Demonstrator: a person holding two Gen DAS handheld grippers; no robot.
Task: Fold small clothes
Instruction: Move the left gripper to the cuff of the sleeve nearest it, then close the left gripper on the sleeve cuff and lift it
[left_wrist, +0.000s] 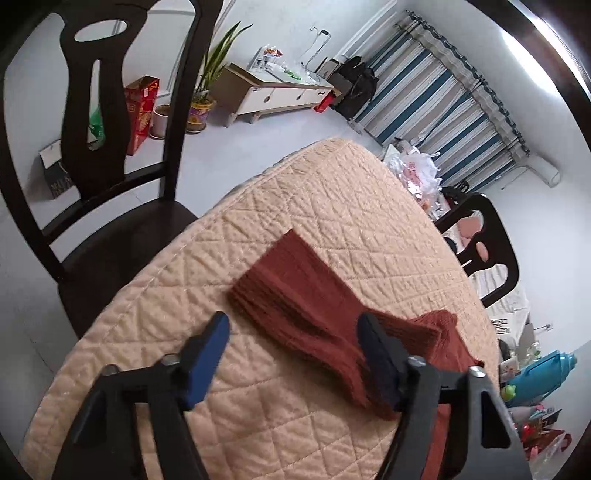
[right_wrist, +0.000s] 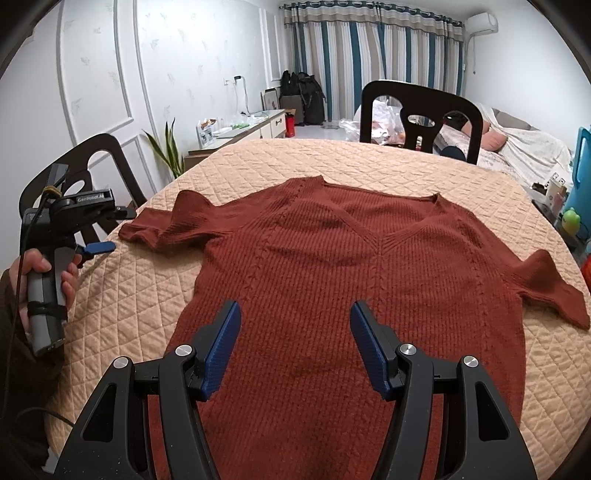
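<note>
A rust-red knit sweater (right_wrist: 332, 258) with a V-neck lies flat, front up, on the beige quilted table cover (right_wrist: 369, 158). Both short sleeves are spread sideways. My right gripper (right_wrist: 295, 314) hovers open over the sweater's lower body with nothing between its pads. In the left wrist view my left gripper (left_wrist: 293, 325) is low over the left sleeve (left_wrist: 295, 280). Its jaws stand apart, with the right finger (left_wrist: 373, 339) over the knit and the left finger (left_wrist: 216, 332) over bare quilt. In the right wrist view a hand (right_wrist: 29, 266) holds the left gripper (right_wrist: 120, 230) at that sleeve's end.
A dark wooden chair (left_wrist: 92, 147) stands at the table's left edge and another chair (right_wrist: 421, 114) at the far side. Beyond are a potted plant (left_wrist: 207, 92), a low cabinet (left_wrist: 280, 92), striped curtains (right_wrist: 369, 55) and a covered sofa (right_wrist: 517, 144). Blue and green items (right_wrist: 576, 206) sit at the right edge.
</note>
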